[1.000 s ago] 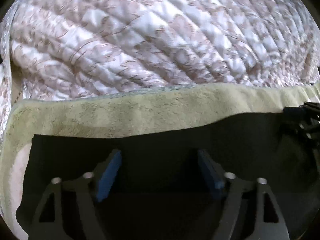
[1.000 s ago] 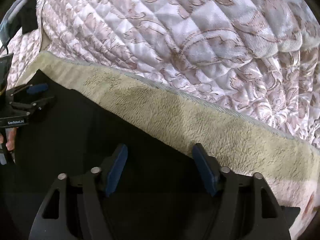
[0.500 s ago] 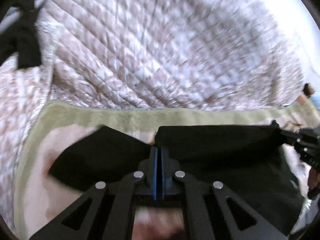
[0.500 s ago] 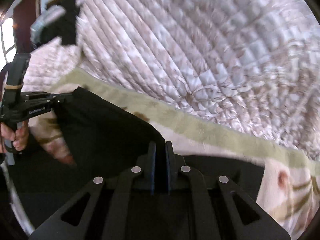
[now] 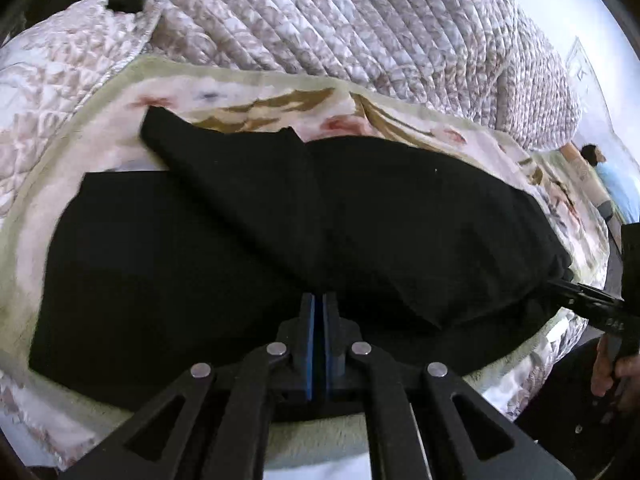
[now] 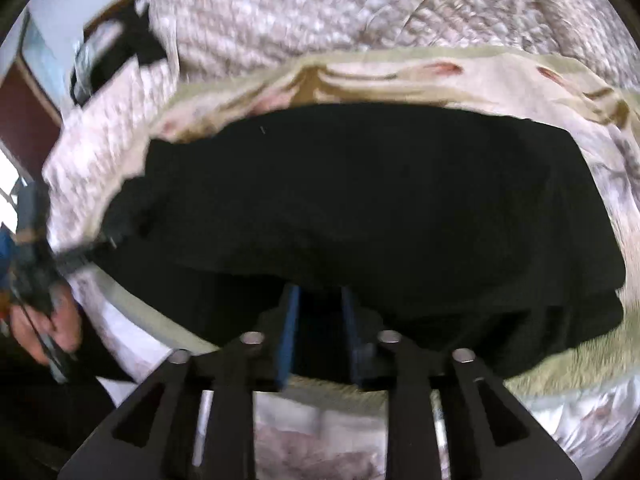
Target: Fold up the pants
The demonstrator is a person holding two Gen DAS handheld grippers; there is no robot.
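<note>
In the left view, a bystander (image 5: 612, 184) beyond pants (image 5: 280, 220).

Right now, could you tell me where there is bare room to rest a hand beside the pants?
Free: the floral blanket strip between the black pants and the quilt. Crowded: the near edge, around both tongs.

A bedroom — quilted bedspread (image 5: 360, 20) (floral blanket (image 5: 280, 96) atop).

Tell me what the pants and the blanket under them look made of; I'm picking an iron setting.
Pants: matte black woven cloth, possibly cotton; it creases in soft folds without shine. Blanket: pale green plush fleece with a fuzzy nap along its edge, likely synthetic.
</note>
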